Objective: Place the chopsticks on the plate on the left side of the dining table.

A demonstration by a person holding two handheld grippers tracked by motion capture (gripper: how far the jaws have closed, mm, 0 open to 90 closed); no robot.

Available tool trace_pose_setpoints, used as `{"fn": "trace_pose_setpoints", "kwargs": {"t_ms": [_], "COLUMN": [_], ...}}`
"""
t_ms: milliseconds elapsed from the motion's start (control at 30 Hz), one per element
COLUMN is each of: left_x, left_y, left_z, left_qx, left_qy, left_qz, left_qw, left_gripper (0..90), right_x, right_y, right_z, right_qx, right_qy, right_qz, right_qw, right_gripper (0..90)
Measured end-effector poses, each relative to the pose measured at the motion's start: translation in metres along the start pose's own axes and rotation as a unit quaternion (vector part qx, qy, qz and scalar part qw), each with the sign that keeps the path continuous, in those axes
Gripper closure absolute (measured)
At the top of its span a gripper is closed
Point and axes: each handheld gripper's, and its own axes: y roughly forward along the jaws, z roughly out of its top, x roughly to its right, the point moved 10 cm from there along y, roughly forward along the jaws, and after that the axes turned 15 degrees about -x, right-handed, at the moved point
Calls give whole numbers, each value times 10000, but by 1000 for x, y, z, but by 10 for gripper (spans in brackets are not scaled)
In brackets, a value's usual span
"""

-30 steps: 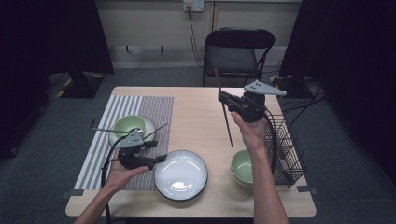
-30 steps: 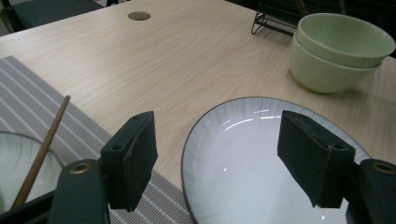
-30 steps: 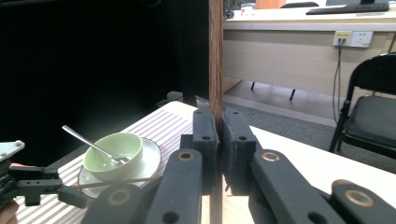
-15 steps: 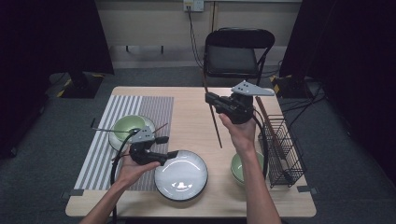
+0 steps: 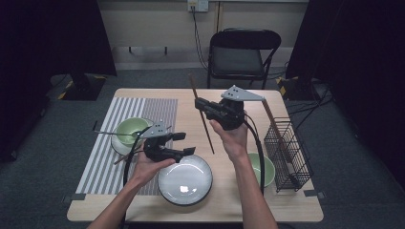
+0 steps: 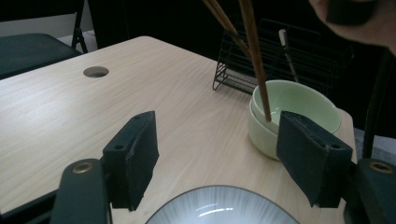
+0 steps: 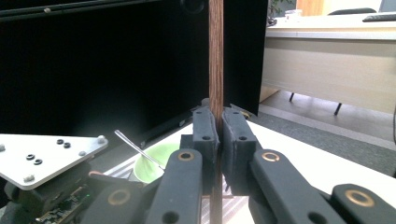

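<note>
We hold the right gripper up above the middle of the wooden table, its jaws pressed together on a pair of brown chopsticks. In the right gripper view the chopsticks stand upright, clamped between the two black pads, running on above the fingertips and down below them out of sight. In the high view the longer end slants down from the jaws toward the table, its tip near the far rim of the grey plate; the short end sticks out beyond the jaws toward the folding chair.

Our left gripper hangs just over the near-left part of the table with its jaws wide apart and nothing between them. In the left gripper view the plate's rim lies directly below the gap, and beyond the right-hand fingertip sit two stacked pale green bowls, with the chopstick tips crossing in front of them. Farther off behind the bowls stands the black wire rack.

To the outer side of the left gripper, on the striped placemat, rests another green bowl with a metal utensil lying across it.
</note>
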Motion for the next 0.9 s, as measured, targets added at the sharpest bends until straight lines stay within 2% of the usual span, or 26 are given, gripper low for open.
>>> {"fn": "trace_pose_setpoints", "kwargs": {"t_ms": [267,333,400,433,467,533,600,700,800,867,900], "left_x": [6,9,9,9,10,9,3,-7,-18,-21,-24], "left_y": [3,2,1,1,1,1,1,0,-2,-4,-5], "left_z": [15,19,20,24,26,28,29,29,26,25,24], "left_qx": [119,216,225,230,258,306,317,365,354,391,339], "left_qy": [-9,-82,-50,66,37,27,18,-105,-99,-163,-101], "left_qz": [-113,-233,-172,10,-43,7,105,183,444,452,504], "left_qw": [9999,9995,9996,9997,9997,9995,9994,9991,9983,9981,9981], "left_gripper": [280,279,271,268,268,279,306,318,313,336,360], "right_x": [-13,-16,-21,-23,-24,-28,-31,-32,-31,-30,-29], "right_y": [6,7,8,8,9,9,8,7,4,3,3], "right_z": [1,0,0,0,0,0,0,1,1,1,1], "right_qx": [63,73,63,66,80,95,91,107,131,144,143], "right_qy": [-48,-66,-92,-95,-100,-117,-136,-144,-116,-111,-111], "right_qz": [134,153,201,217,253,284,315,338,355,364,380], "right_qw": [9999,9998,9997,9997,9996,9995,9994,9993,9992,9992,9991], "right_gripper": [852,852,851,851,852,852,851,851,849,847,846]}}
